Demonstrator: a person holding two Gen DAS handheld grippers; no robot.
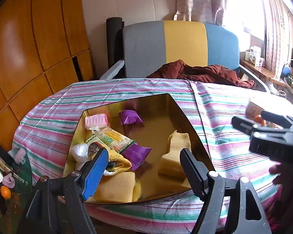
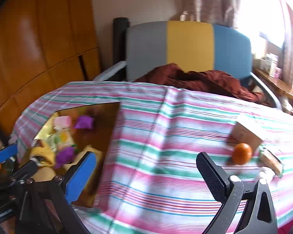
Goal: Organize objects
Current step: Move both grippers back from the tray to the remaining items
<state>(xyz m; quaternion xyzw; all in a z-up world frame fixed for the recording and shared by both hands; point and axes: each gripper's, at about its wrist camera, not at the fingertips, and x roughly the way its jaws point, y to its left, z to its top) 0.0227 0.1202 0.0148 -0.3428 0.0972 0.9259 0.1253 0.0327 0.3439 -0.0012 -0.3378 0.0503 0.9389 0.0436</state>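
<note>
Both grippers empty above a striped table, with a gold tin at left and an orange at right.

The left gripper (image 1: 144,167) hangs over the near end of the gold tin (image 1: 171,105), jaws spread wide and gripping nothing. Inside the tin lie a pink hair roller (image 1: 96,121), two purple packets (image 1: 129,117), a snack pack (image 1: 115,139) and yellow sponges (image 1: 176,156). The right gripper (image 2: 146,177) also stands wide open and empty over the striped tablecloth (image 2: 166,136), the small orange (image 2: 242,153) just beyond its right finger, touching a cardboard box (image 2: 246,133) on the far right.
</note>
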